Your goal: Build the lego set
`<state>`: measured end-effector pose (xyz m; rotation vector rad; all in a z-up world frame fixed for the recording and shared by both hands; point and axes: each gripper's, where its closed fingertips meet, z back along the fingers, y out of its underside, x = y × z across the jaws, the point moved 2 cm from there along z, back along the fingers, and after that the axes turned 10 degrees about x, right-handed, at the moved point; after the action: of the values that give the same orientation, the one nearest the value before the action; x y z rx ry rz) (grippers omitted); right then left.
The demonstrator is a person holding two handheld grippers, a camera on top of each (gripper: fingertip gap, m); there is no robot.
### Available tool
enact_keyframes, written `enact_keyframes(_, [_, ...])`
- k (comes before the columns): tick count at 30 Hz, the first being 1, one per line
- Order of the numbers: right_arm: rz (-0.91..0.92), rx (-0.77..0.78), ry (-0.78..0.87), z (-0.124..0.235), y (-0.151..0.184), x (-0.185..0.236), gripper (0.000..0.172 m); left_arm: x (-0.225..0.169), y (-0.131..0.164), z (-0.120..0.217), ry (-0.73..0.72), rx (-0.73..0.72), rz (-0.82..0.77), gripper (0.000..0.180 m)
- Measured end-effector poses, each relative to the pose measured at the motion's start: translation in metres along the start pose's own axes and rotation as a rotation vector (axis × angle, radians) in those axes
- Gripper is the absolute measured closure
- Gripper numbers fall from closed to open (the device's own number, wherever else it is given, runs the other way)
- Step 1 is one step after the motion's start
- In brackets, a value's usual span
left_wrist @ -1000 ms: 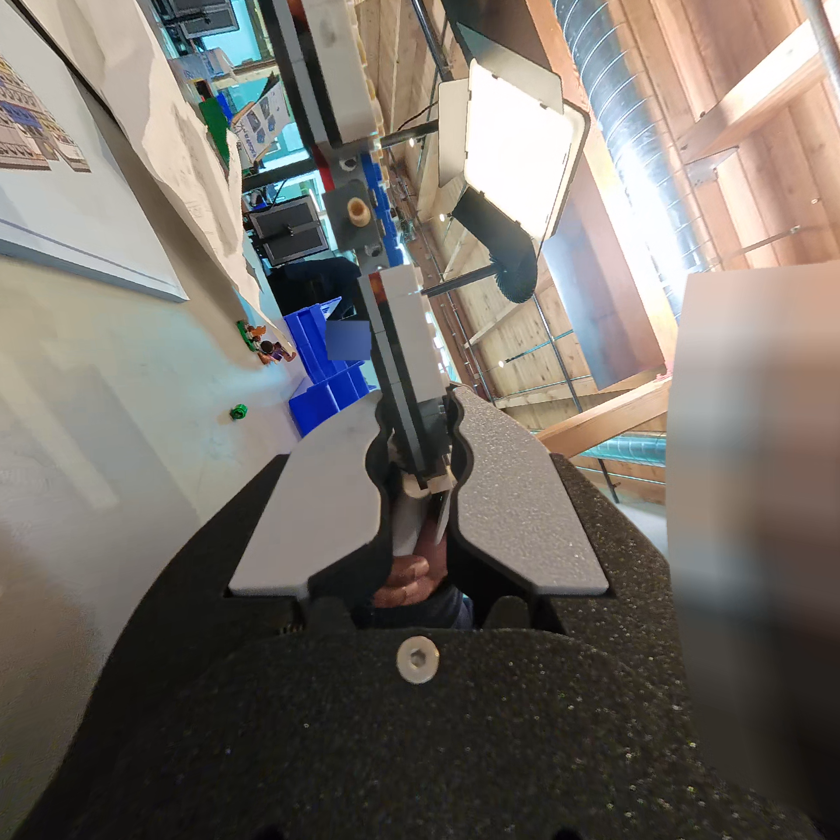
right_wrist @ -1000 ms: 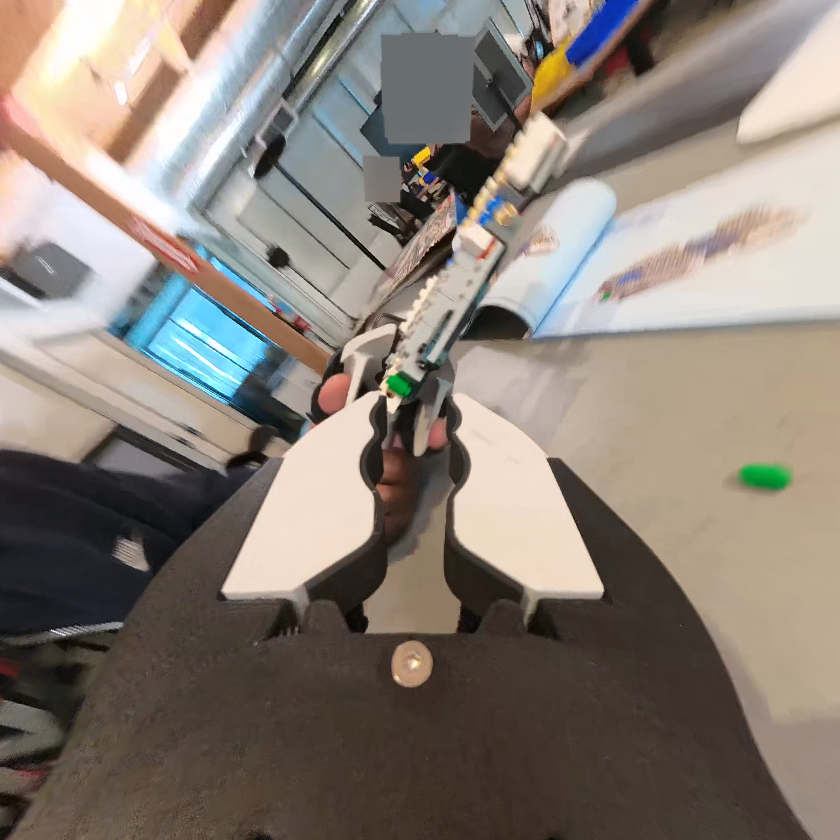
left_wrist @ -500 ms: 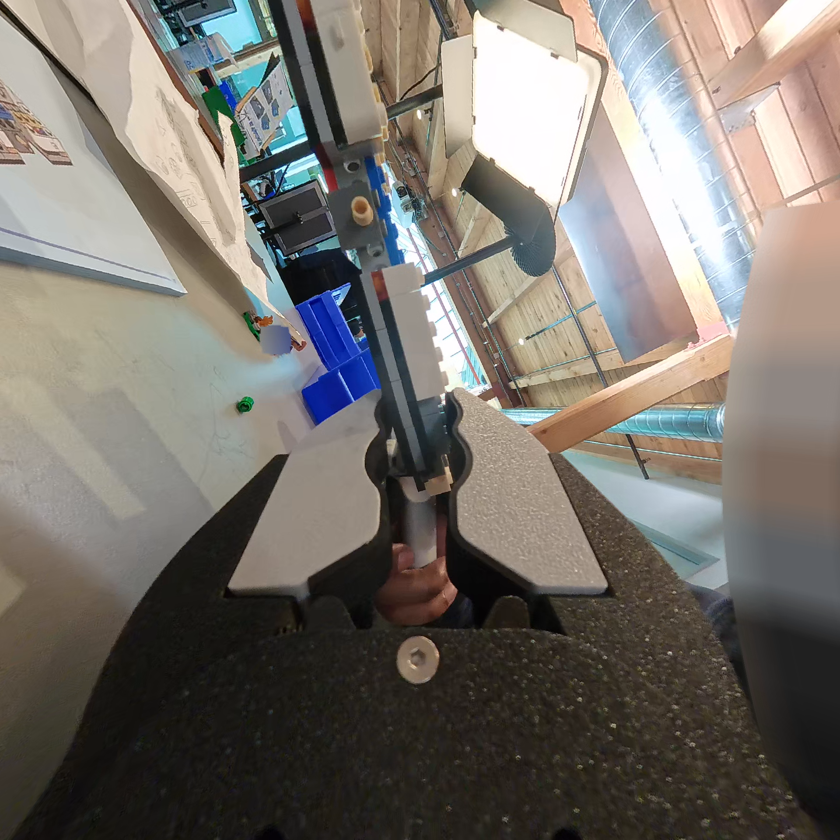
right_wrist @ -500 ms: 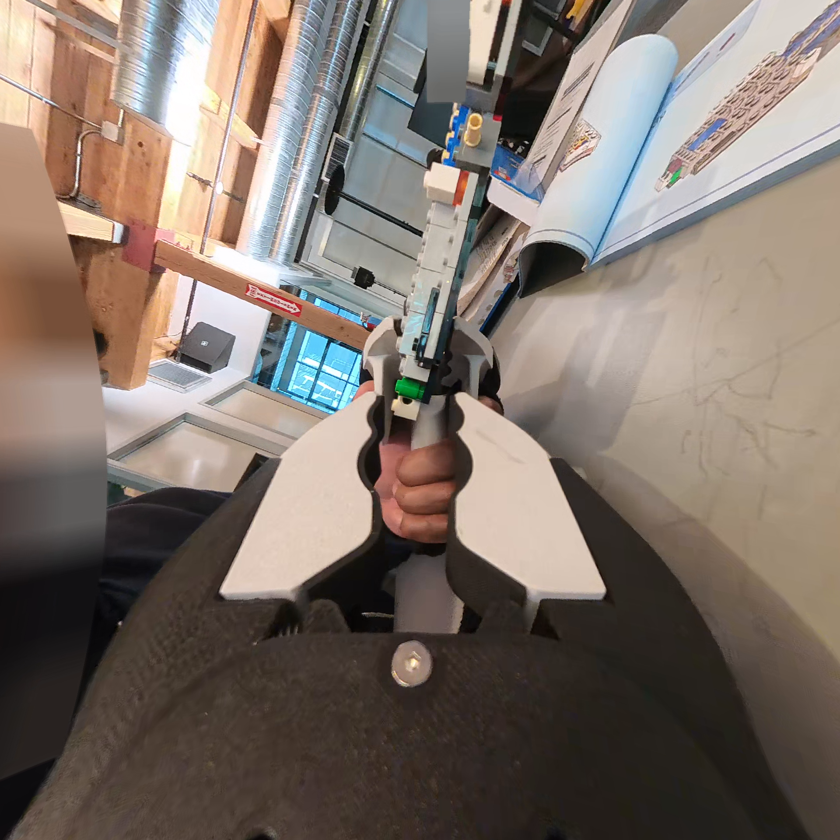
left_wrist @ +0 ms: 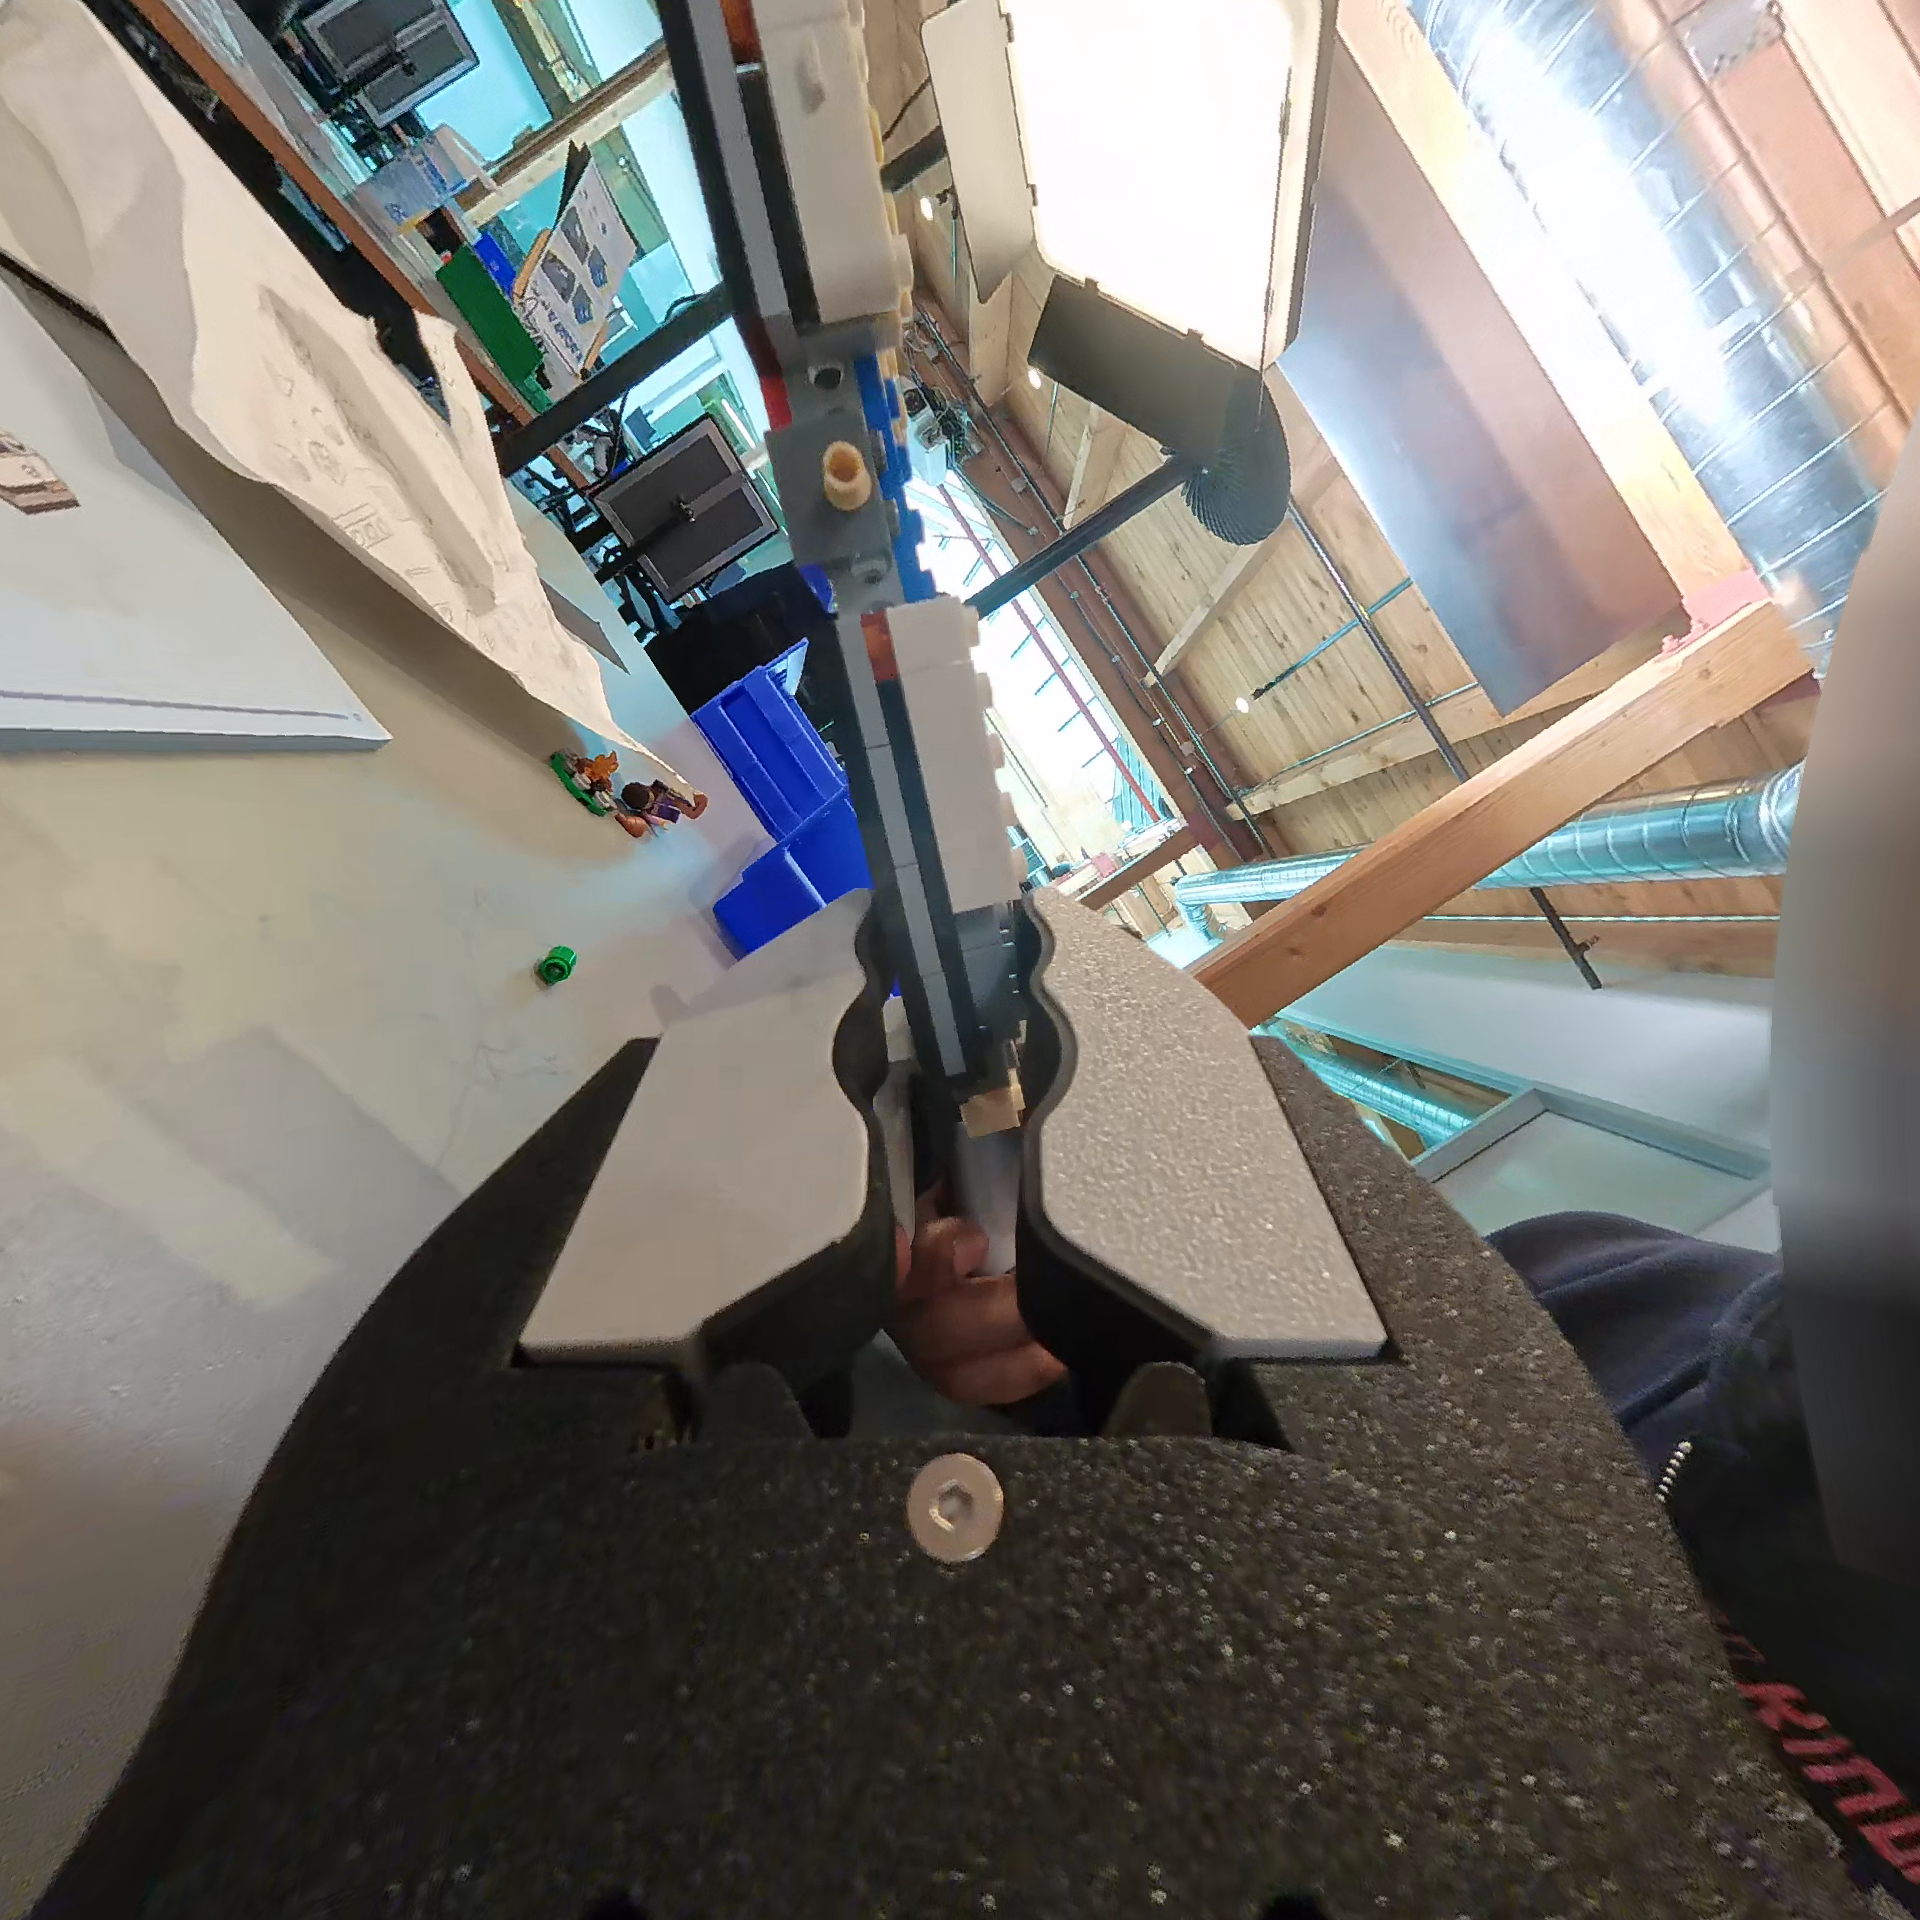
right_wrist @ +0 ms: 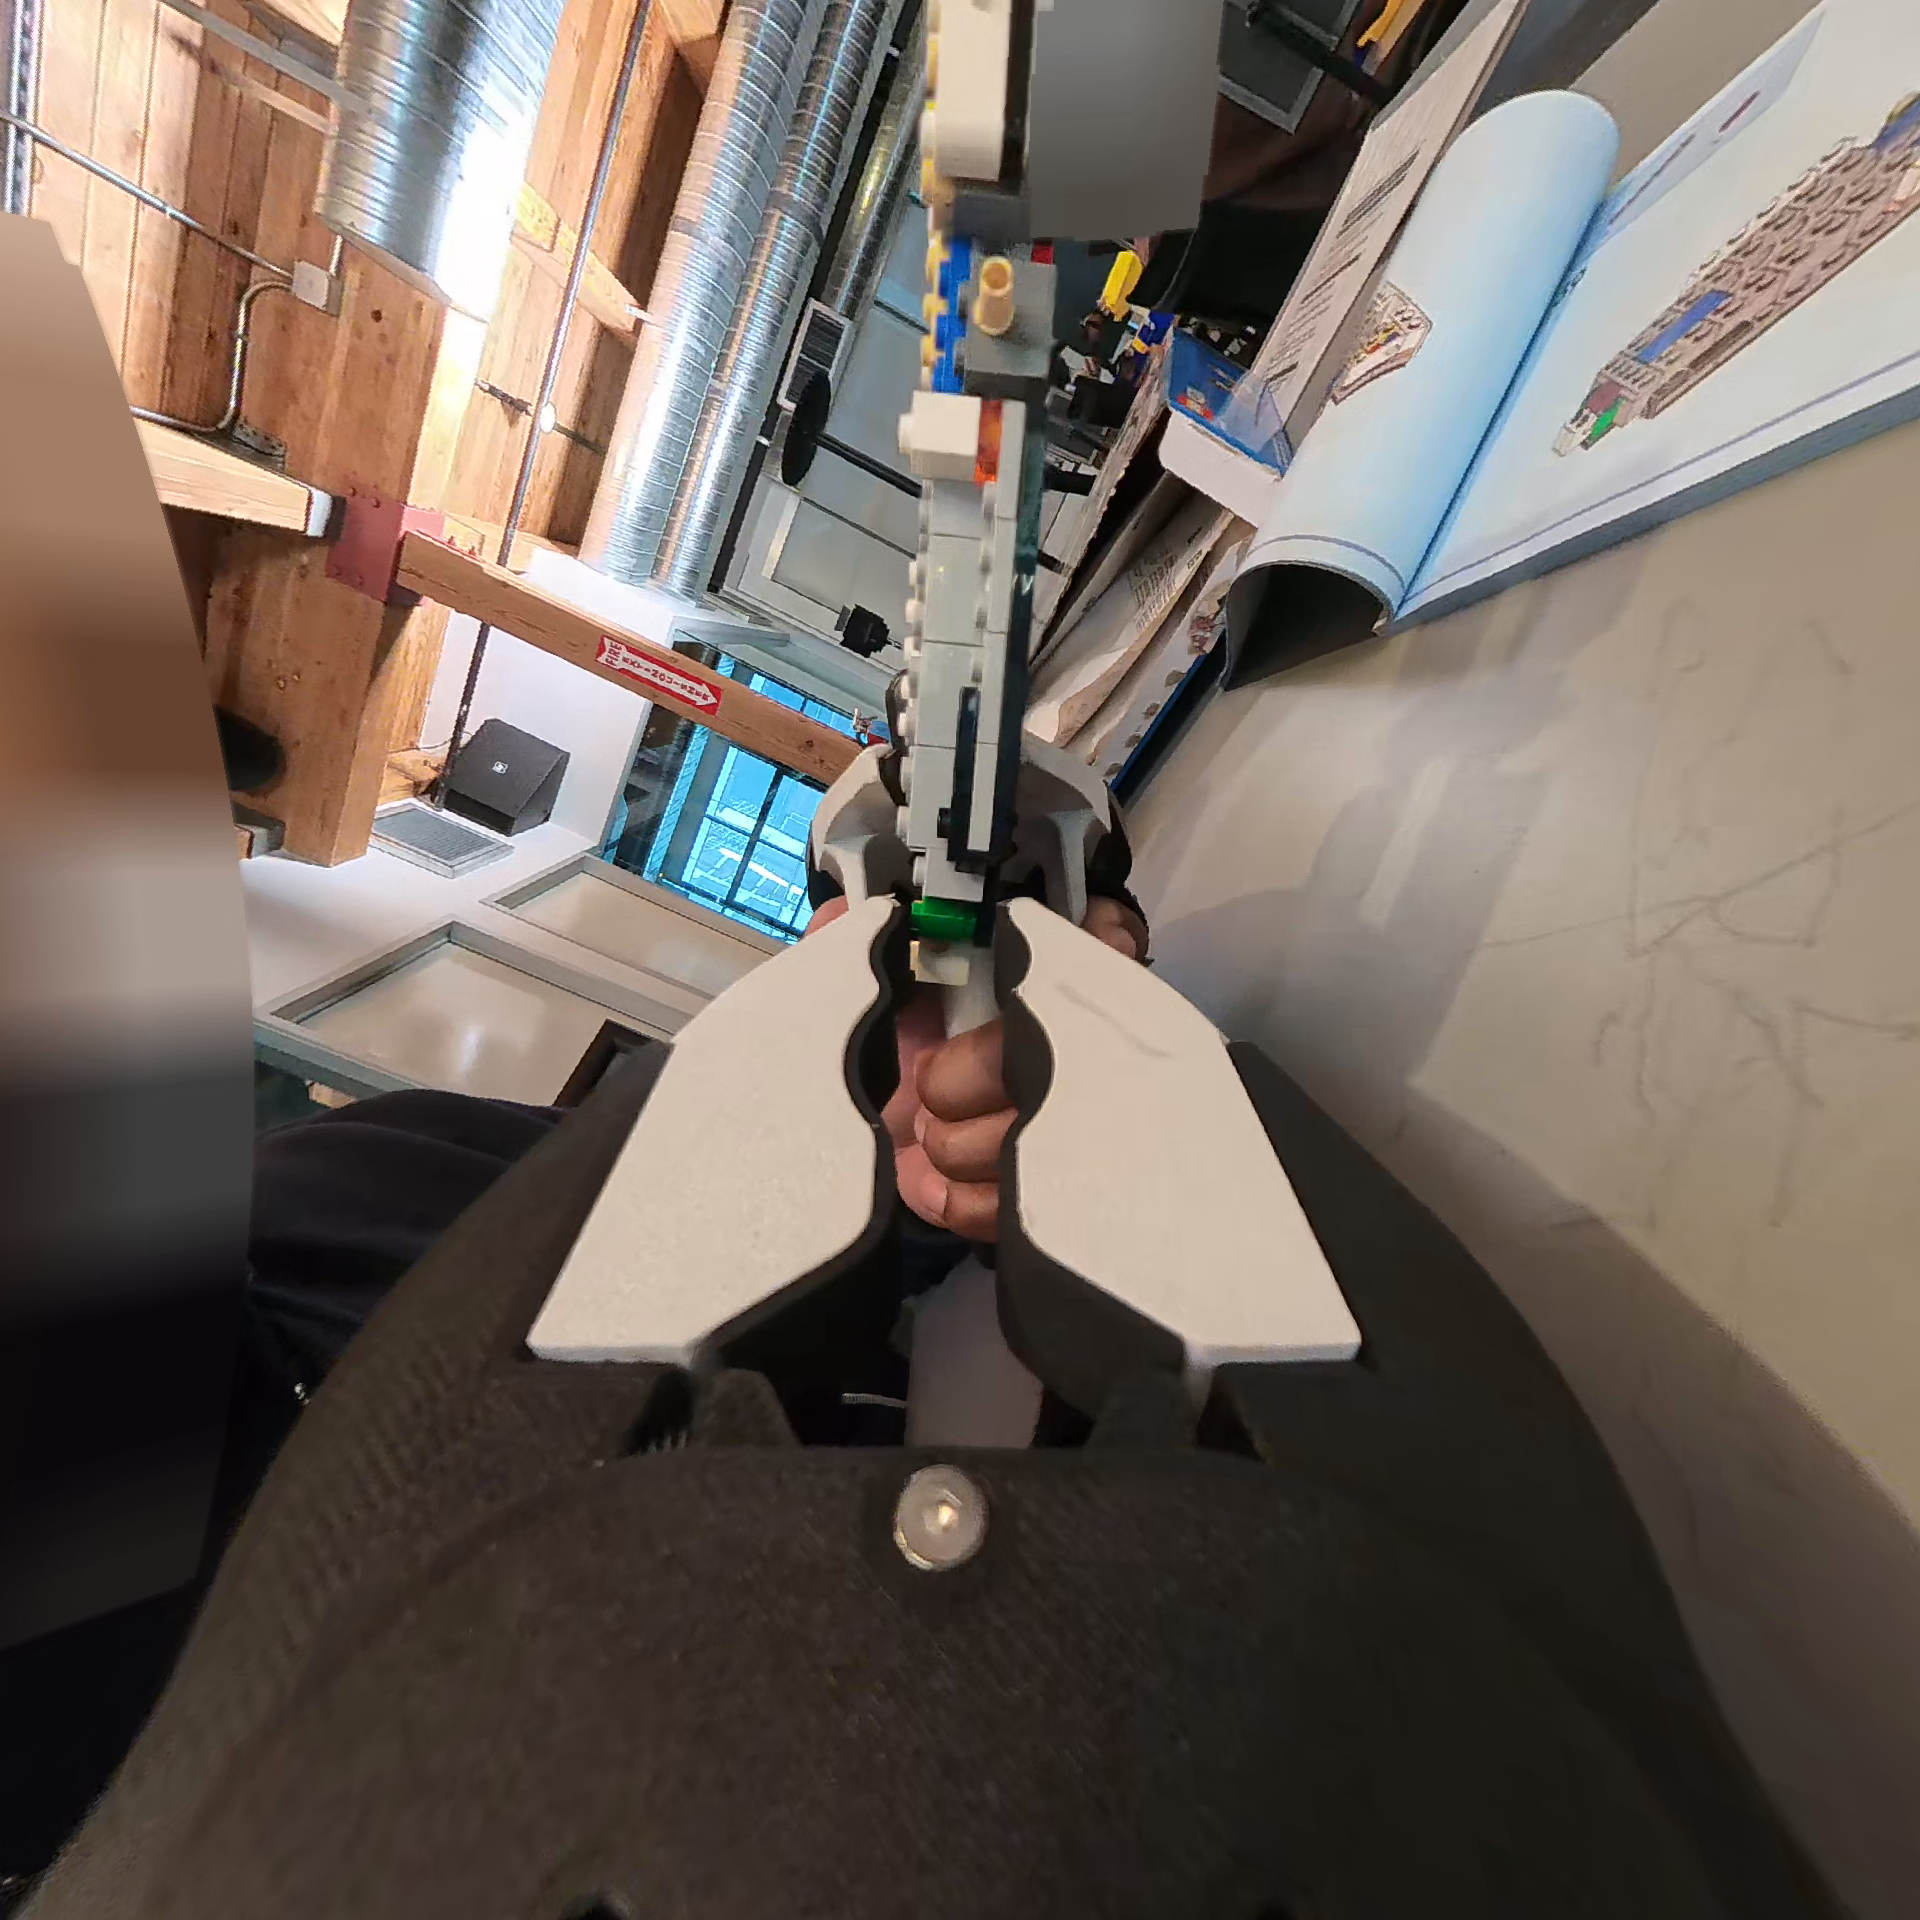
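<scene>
- Pointing straight away from both cameras, a long, narrow brick-built strip (left_wrist: 940, 790) runs up the middle of each wrist view, its long axis in line with the fingers and its far end leaving the top of the frame.
- Along its length the strip shows white studded bricks, a grey and black spine, an orange piece, a grey block with a tan peg (left_wrist: 844, 480) and blue bricks beyond that.
- The left gripper (left_wrist: 951, 961) is clenched on the near end of the strip: both fingertips press against its dark grey and black sides, and a tan piece sits between the fingers just behind the tips.
- The right gripper (right_wrist: 948, 920) is closed from the opposite side on the same end, its tips pinching a small green piece (right_wrist: 940, 920) at the strip's lowest bricks, with a white piece just below.
- In the right wrist view the left gripper's pale fingers (right_wrist: 862, 831) flank the strip just beyond the green piece, and a hand (right_wrist: 961, 1122) shows behind the gap.
- A pale table (left_wrist: 260, 987) fills the left of the left view, carrying a loose green stud (left_wrist: 556, 966), small figures (left_wrist: 623, 795) and an open instruction booklet (right_wrist: 1558, 364).
- Blue bins (left_wrist: 779, 790) stand past the table's edge.
</scene>
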<state>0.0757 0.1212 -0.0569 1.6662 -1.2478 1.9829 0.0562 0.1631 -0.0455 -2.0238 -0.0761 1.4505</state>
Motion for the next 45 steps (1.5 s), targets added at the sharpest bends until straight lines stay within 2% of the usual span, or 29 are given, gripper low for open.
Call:
enact_keyframes(33, [0.088, -0.002, 0.014, 0.001, 0.001, -0.001, 0.157, 0.0, 0.0, -0.001, 0.034, 0.01, 0.011, 0.16])
enact_keyframes(35, [0.103, 0.024, 0.028, 0.0, 0.003, -0.002, 0.152, 0.002, 0.0, 0.0, 0.032, 0.005, 0.036, 0.16])
enact_keyframes(38, [0.163, 0.05, 0.061, 0.0, 0.004, -0.005, 0.133, 0.007, -0.007, 0.005, 0.031, -0.033, 0.078, 0.16])
enact_keyframes(40, [0.24, 0.065, 0.11, 0.003, 0.001, -0.006, 0.129, 0.011, -0.011, 0.008, 0.02, -0.054, 0.1, 0.16])
enact_keyframes(45, [0.654, 0.064, 0.428, 0.02, -0.015, -0.015, 0.128, 0.019, -0.017, 0.014, 0.021, -0.097, 0.192, 0.16])
